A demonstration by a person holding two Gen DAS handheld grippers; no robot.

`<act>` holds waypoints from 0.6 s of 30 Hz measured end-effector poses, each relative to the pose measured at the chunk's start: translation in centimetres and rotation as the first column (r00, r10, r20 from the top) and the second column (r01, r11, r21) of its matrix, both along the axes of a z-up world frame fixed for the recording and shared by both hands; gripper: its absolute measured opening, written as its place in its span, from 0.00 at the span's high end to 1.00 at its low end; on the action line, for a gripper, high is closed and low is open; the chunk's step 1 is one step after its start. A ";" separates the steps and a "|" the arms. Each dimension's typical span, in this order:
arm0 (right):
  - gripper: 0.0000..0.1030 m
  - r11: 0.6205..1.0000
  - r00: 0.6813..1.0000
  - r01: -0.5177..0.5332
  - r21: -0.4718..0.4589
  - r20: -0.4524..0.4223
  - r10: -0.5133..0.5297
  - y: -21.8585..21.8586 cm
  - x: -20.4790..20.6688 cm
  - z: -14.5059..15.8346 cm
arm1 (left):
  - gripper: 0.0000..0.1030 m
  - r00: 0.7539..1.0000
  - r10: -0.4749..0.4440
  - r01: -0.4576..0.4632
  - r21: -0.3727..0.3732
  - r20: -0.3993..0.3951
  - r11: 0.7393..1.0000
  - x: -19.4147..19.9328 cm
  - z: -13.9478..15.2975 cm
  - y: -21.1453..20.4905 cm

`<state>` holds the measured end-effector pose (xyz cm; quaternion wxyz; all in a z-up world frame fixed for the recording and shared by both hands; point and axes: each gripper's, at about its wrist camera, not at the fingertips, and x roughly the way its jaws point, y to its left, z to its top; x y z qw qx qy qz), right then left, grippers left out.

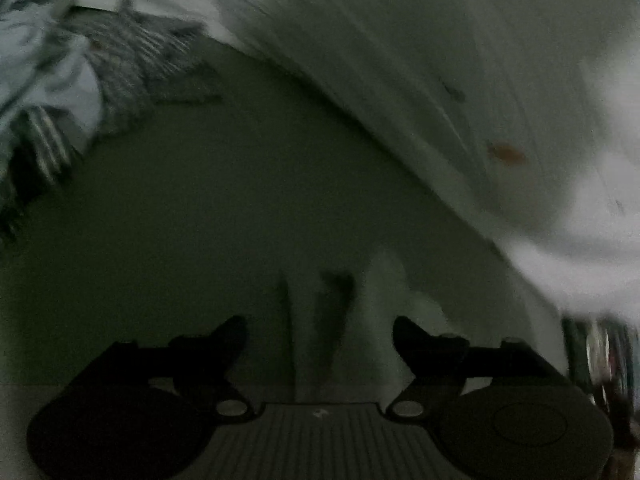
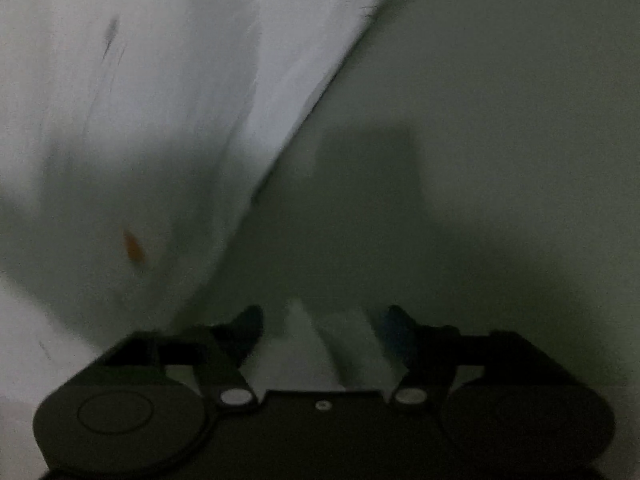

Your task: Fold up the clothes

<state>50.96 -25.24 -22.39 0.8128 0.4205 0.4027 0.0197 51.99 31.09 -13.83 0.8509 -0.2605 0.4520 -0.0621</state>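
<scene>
Both views are dim and blurred. A white garment (image 1: 420,60) with a small orange mark (image 1: 506,154) lies across the upper right of the left wrist view, on a dull green surface (image 1: 220,200). My left gripper (image 1: 320,332) stands open low over that surface. A pale fold of cloth (image 1: 384,280) shows between and beyond its fingers, and the pads do not press on it. In the right wrist view the white garment (image 2: 140,100) fills the left side, with the orange mark (image 2: 134,246) on it. My right gripper (image 2: 324,320) is open, and a white cloth corner (image 2: 304,344) lies loose between its fingers.
A heap of grey and white striped clothes (image 1: 120,60) lies at the upper left of the left wrist view. A dark object with shiny parts (image 1: 604,360) sits at that view's right edge. Bare green surface (image 2: 500,140) spreads to the right of the right gripper.
</scene>
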 end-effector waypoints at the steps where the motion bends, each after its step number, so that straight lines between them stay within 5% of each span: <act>1: 0.22 0.998 0.999 -0.049 -0.039 -0.002 0.048 0.3 -0.2 0.1 | 0.16 0.999 -0.041 0.041 0.002 -0.014 0.999 -0.5 -0.3 -0.3; 7: 0.15 0.962 0.969 -0.248 -0.117 -0.037 0.246 2.2 -1.2 -0.5 | 0.10 0.991 -0.110 0.107 -0.053 -0.073 0.993 -1.5 -2.6 -1.3; 11: 0.14 0.903 0.938 -0.346 -0.256 -0.097 0.332 3.8 -1.2 -0.7 | 0.03 0.990 -0.124 0.120 -0.064 -0.060 0.991 -2.7 -3.2 -1.6; 18: 0.08 0.883 0.929 -0.370 -0.290 -0.087 0.360 4.4 -2.1 -0.4 | 0.00 0.988 -0.152 0.151 -0.031 -0.034 0.988 -3.1 -3.0 -2.4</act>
